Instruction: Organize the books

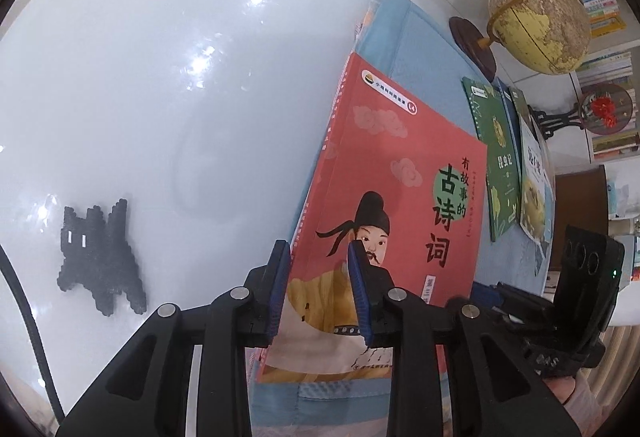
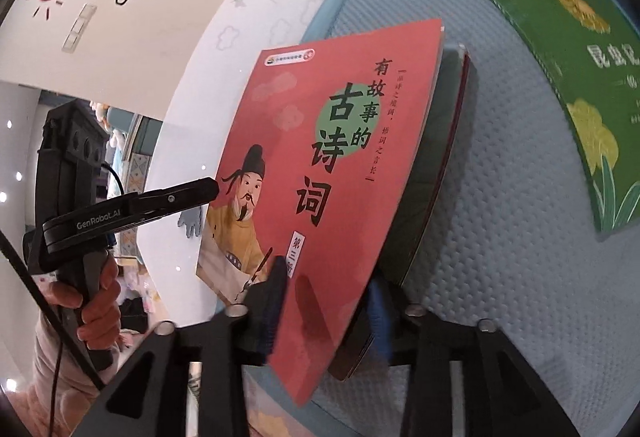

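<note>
Red book lies tilted on blue mat, between both claws – left claw near closed at its edge, right claw slack around cover: may slip, cover may flop open.

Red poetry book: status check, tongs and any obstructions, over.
Left tongs astride red poetry book's spine edge, grip unclear. Right tongs open around its lower edge, cover raised. Green book lies apart on blue mat; nothing in the way.
</note>
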`<state>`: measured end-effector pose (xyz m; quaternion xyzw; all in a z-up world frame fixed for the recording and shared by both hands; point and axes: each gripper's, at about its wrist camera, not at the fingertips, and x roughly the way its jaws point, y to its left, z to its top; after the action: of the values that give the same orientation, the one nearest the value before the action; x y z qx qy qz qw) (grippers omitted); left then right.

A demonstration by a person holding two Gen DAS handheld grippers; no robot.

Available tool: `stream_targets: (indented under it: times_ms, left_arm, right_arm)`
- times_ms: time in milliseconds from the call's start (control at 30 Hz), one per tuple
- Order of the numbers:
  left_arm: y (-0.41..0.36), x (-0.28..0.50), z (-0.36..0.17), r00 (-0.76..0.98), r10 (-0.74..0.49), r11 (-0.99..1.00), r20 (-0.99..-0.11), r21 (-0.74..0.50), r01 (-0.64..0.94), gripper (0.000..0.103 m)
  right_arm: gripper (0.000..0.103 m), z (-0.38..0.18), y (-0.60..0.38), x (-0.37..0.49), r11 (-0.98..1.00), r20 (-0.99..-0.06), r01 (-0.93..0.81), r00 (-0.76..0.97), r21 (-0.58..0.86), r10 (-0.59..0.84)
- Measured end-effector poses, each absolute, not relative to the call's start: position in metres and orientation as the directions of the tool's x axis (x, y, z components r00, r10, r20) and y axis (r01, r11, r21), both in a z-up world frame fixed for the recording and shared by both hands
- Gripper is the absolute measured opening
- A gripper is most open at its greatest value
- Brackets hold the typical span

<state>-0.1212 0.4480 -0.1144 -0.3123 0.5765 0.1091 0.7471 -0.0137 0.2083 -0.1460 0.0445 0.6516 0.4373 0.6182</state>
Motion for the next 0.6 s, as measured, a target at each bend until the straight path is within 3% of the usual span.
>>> stream_targets:
  times_ms: [67,333,600]
  left_arm:
    - [0.447,-0.121,-0.113,0.314,-0.182,0.776,-0.932,-0.332,-0.536,0.027]
    - [0.422,-0.097,-0.092,0.315,-0.093,0.816,-0.945,-0.254,-0.519,0.028]
    - [0.352,-0.037,-0.103,0.305,-0.164,0.849,-0.938,-0.291,-0.44,0.028]
  right_arm:
    - [0.05,-0.146,0.208,-0.015,0.614,-0.77,-0.486,-0.231,0.621,0.595]
    - [0.05,-0.134,0.165,-0.004,0.621,-0.771,-0.498,-0.173,0.605,0.613]
    - [0.051,-0.122,0.076,0.049,0.711,-0.794,-0.446,0.001,0.544,0.607]
